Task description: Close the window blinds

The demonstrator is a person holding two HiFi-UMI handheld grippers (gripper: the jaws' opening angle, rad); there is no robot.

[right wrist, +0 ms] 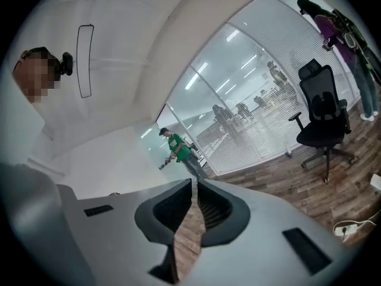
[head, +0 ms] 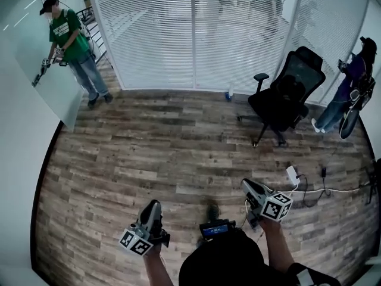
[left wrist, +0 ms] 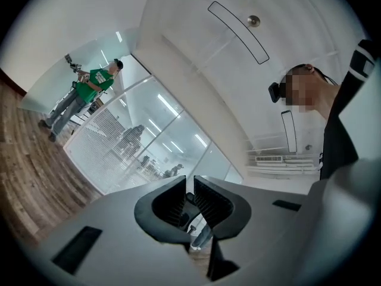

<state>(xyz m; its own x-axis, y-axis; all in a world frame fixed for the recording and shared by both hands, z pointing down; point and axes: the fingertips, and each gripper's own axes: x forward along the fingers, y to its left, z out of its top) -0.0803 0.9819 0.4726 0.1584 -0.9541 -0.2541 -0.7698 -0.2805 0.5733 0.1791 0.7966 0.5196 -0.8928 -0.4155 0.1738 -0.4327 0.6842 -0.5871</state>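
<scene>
A wood-plank floor [head: 155, 154] fills most of the head view. Across the top of the frame the window blinds [head: 196, 34] hang over a glass wall, well apart from both tools. A black office chair [head: 292, 91] stands at upper right, a person in a green shirt [head: 71, 46] at upper left. At the bottom, the left hand-held gripper [head: 152, 206] has its jaws barely ajar, nothing between them; the right hand-held gripper [head: 247, 185] has its jaw tips together, empty.

Head camera looks down; others upward, sharing blinds [head: 161, 34].
</scene>
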